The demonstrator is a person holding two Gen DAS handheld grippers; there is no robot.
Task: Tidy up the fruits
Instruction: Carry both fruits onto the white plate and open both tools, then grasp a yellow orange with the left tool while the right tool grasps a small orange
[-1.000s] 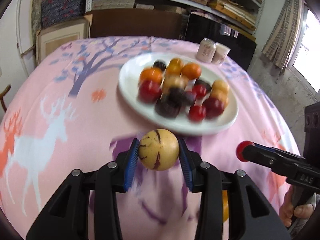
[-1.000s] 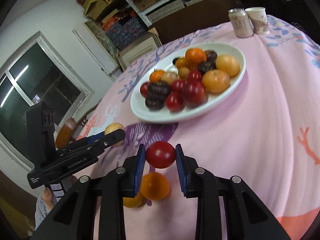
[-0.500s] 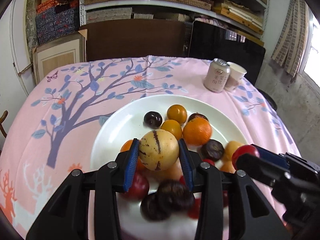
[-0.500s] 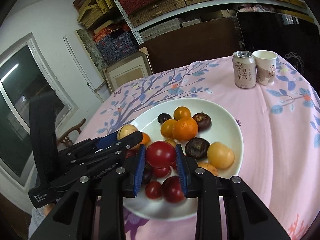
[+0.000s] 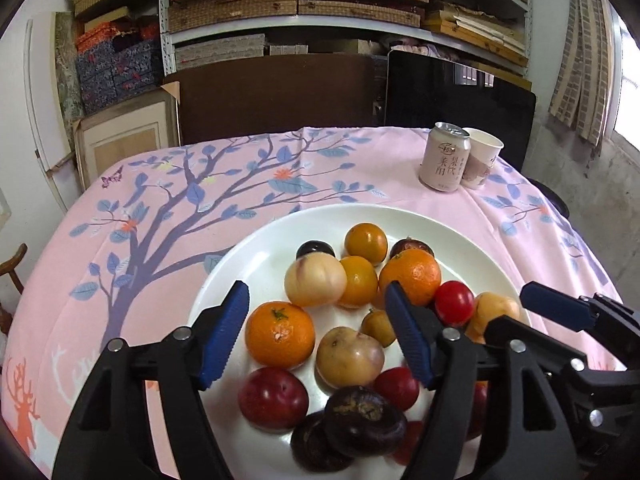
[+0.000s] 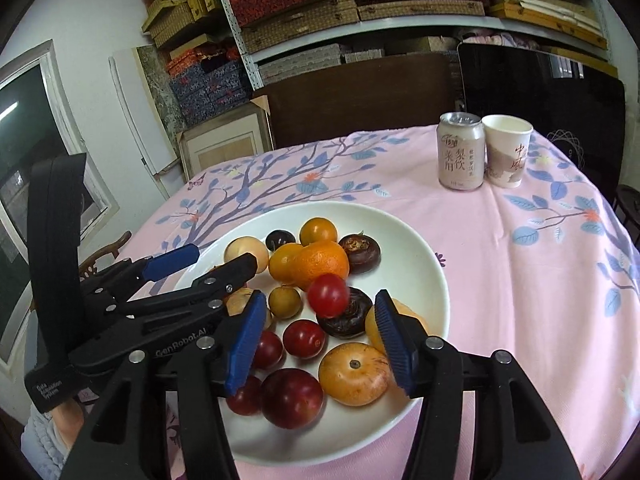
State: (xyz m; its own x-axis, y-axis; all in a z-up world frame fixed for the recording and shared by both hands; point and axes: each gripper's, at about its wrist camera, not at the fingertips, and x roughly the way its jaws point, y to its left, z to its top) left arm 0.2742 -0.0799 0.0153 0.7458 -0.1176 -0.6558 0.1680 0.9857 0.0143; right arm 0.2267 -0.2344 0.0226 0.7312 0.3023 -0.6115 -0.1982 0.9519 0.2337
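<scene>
- The surface (image 5: pixel 208 200) wears a pink cloth printed with a blue-leaved tree and, at the near left, white and orange deer.
- A white plate (image 5: pixel 248 264) sits on the cloth, heaped with fruits (image 5: pixel 352 312): oranges, red plums, dark purple ones, small yellow ones and pale round ones.
- The left tool (image 5: pixel 318 334) hangs over the near side of the plate, its blue-padded fingers spread wide and holding nothing; an orange (image 5: pixel 279 334) and a pale fruit (image 5: pixel 350 356) lie on the plate between them.
- The right tool (image 6: pixel 320 344) hangs just beside it over the plate, also spread and empty.
- A small red fruit (image 6: pixel 327 295) shows beyond the right tool's fingers, blurred, above a dark fruit; whether it rests on the pile cannot be told.
- At the far right of the surface a can (image 6: pixel 460 156) and a paper cup (image 6: pixel 506 152) stand touching.
- Behind the surface: a brown board, a black panel (image 6: pixel 540 96), a framed panel leaning at the left, and shelves (image 5: pixel 296 0) stacked with woven and patterned boxes.
- A window shows at the left in the right wrist view.
</scene>
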